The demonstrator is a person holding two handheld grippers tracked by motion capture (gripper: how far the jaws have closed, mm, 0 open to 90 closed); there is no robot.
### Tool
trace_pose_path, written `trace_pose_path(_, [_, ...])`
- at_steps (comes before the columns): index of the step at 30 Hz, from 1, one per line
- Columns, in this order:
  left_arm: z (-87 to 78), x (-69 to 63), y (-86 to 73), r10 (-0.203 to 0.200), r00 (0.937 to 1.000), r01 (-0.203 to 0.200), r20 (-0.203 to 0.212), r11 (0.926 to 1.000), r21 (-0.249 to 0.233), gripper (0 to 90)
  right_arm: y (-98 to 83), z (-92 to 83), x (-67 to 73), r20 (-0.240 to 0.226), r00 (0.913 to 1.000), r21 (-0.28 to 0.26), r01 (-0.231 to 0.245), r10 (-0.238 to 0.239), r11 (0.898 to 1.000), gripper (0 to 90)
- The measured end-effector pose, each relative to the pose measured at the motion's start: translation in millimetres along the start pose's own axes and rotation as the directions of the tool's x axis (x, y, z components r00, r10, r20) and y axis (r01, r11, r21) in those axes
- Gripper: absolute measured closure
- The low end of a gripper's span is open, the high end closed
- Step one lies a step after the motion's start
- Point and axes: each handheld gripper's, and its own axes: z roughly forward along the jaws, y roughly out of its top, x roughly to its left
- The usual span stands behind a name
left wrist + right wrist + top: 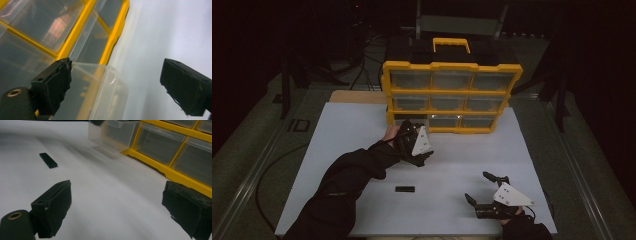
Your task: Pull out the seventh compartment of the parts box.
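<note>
Clear drawer partly drawn from the bottom-left bay of the yellow cabinet.

The drawer is judged light, thin-walled, smooth and slippery; a hold on its front wall is advised, with moderate squeeze. The left gripper is spread wide at the drawer front, one jaw beside its rim. The right gripper is released, empty, low over the bench.
</note>
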Motion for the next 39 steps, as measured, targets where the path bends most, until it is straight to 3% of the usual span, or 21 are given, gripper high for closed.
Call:
trace_pose_path(1, [-2.1,2.6,-0.3,-0.019,0.9995,0.019,0.027,0.9998,-0.008,0.8,0.0,0.0,-0.1,0.000,1.0000,0.000,0.000,0.000,1.000,8.9])
trace_pose_path(4, [-7.0,7.2,-1.3,-0.069,0.9961,0.070,0.055,0.9973,-0.023,0.0,0.0,0.1,0.0,0.000,1.0000,0.000,-0.001,0.001,1.000,8.9])
trace_pose_path(7, [-11.0,9.2,-3.8,-0.102,0.9923,0.105,0.071,0.9934,-0.046,0.0,0.0,0.0,0.0,-0.001,1.0000,0.000,-0.001,0.001,1.000,8.9])
trace_pose_path(16, [-19.0,14.8,-14.9,-0.177,0.9786,0.182,0.106,0.9822,-0.046,0.0,0.0,0.2,-0.2,-0.001,1.0000,0.001,-0.002,0.002,1.000,8.9])
trace_pose_path(20, [-26.8,16.9,-23.6,-0.216,0.9685,0.225,0.123,0.9721,-0.065,0.0,0.1,0.3,0.0,-0.002,1.0000,0.001,0.000,0.000,1.000,8.9])
trace_pose_path(31, [-47.0,17.3,-42.6,-0.262,0.9560,0.276,0.131,0.9559,-0.100,0.0,0.1,0.8,0.0,-0.002,1.0000,0.004,0.001,-0.001,1.000,8.9])
trace_pose_path(39, [-58.2,14.4,-59.0,-0.286,0.9493,0.300,0.130,0.9485,-0.102,0.0,0.0,1.2,0.1,-0.001,1.0000,0.006,0.002,-0.002,1.000,8.9])
